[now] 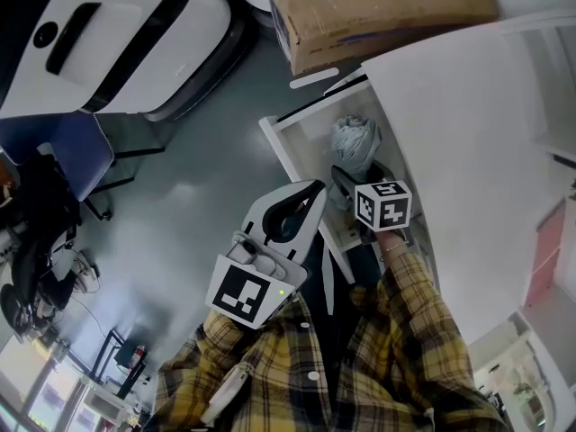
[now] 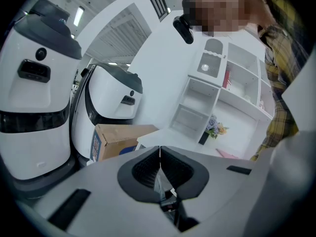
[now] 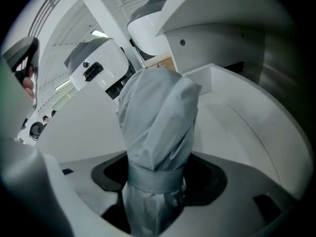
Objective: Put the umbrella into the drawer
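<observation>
My right claw (image 3: 157, 184) is clamped on the folded umbrella (image 3: 158, 117) over the open drawer (image 1: 281, 147) at frame centre; my left claw (image 2: 159, 159) is clenched, empty. Released too soon, I think it could snag the rim and jut out

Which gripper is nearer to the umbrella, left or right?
Right. The right gripper is shut on the umbrella over the open drawer; the left gripper, shut and empty, is apart, to its left.

Cool, even indoor light all round. A ceiling strip (image 2: 79, 15) glows at eleven o'clock in the left gripper view; the floor (image 1: 180, 196) shows a soft sheen. Both gripper views bend hard, their corners falling black.
</observation>
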The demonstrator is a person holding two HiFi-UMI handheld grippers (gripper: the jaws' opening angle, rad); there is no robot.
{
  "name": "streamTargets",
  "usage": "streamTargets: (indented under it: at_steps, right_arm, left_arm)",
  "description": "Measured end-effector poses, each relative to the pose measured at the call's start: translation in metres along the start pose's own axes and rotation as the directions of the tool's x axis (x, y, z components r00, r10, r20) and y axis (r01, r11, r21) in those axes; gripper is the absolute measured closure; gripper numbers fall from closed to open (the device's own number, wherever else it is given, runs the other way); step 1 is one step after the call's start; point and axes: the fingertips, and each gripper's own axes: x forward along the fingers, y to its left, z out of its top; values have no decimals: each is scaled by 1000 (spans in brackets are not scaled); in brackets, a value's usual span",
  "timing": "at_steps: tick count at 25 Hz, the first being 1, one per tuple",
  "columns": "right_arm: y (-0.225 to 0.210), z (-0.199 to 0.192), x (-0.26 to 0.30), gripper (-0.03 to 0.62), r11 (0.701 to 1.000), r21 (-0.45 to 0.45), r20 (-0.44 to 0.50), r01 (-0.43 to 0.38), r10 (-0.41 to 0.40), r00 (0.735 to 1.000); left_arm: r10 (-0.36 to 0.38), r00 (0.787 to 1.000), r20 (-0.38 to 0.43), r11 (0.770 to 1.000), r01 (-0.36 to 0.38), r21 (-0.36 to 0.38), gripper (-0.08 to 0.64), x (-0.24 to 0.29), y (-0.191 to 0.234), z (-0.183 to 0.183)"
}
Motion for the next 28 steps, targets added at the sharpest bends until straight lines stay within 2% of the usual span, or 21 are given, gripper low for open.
streamTargets:
  at_steps: [17,28]
  right_arm:
    - [-12,-13,27,278,997,0,-80,77,-77,994]
    - [-11,-12,25,278,991,-46,-102,129,-134,986]
  left_arm:
    - [7,1000,-19,999,-7,49,537,24,1,-10]
    - [18,1000,-11,999,-18,48,537,32,2,-9]
